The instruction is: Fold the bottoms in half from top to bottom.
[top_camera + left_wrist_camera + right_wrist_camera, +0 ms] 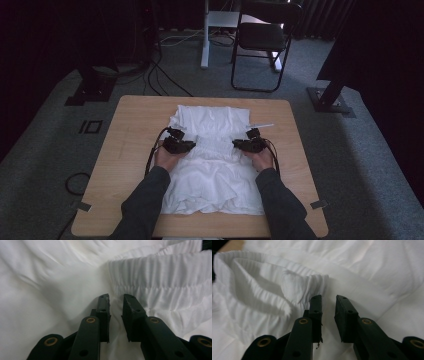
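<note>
On the wooden table [130,130] a white garment [212,185] is lying spread down the middle, running from near the far edge almost to the near edge. Bare wood is showing as a wide strip along both the left and right sides, with a narrower strip at the far end — plenty of open surface to either side of the cloth.

Left gripper [186,145] is sitting at the garment's left edge, right gripper [242,144] at its right edge, both pointing inward at the gathered elastic band [215,145] that is crossing the cloth between them. The two grippers are well apart, with the band spanning the gap. Cables are trailing back along both forearms.

In the left gripper view, the left gripper [116,300] is resting low on the cloth, jaws slightly apart with a narrow slot between them, tips just beside the end of the gathered band [160,282]. Whether cloth is caught in the slot — cannot tell.

In the right gripper view, the right gripper [328,301] is showing the same narrow gap, not closed on anything visible. The band [262,290] is standing open as a loop here, its corner touching or just beside the jaw nearer it.

Beyond the table, grey carpet, a black chair [262,37] and stand bases are sitting well clear of the far edge.
</note>
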`<state>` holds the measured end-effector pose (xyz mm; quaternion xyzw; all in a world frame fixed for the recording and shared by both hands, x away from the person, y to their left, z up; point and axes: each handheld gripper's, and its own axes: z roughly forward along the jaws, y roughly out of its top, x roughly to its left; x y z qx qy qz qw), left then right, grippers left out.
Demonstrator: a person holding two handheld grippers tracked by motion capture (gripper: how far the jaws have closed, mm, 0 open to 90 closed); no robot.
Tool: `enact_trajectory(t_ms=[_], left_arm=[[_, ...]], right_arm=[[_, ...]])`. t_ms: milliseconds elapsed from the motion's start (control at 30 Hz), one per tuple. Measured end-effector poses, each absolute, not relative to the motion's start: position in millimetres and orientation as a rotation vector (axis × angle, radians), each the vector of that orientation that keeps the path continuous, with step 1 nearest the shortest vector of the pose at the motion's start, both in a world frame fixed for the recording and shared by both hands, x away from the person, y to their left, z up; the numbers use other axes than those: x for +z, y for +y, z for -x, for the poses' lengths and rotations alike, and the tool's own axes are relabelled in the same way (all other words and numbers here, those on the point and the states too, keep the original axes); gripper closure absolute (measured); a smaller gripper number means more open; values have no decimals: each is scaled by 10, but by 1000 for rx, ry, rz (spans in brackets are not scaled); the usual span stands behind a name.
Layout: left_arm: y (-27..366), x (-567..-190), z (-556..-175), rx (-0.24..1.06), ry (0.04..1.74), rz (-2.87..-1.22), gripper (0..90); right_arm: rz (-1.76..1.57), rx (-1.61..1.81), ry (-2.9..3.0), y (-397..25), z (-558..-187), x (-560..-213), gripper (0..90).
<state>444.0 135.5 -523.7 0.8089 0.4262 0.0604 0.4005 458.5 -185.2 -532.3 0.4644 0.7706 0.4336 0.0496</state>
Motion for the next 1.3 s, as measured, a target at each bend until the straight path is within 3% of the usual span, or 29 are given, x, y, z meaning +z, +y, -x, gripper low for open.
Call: enact_trajectory(t_ms=[367,767,1000,1300], left_arm=[[1452,-5388,-4011,1,908,-2037,742],[1447,-5378,-3822,-7,807,-2090,727],[1447,-5347,-3794,-7,788,-2092,707],[1429,-5193,-3926,102,875,-2028,651]], right_arm=[[-1192,1364,2401,-1919,-4130,-5164,660],[-1202,1304,2199,-1666,-4387,-4712,621],[-1201,1218,2301,-1414,-4454,-4781,629],[-1219,1144,2452,-1321,-3887,-5109,694]])
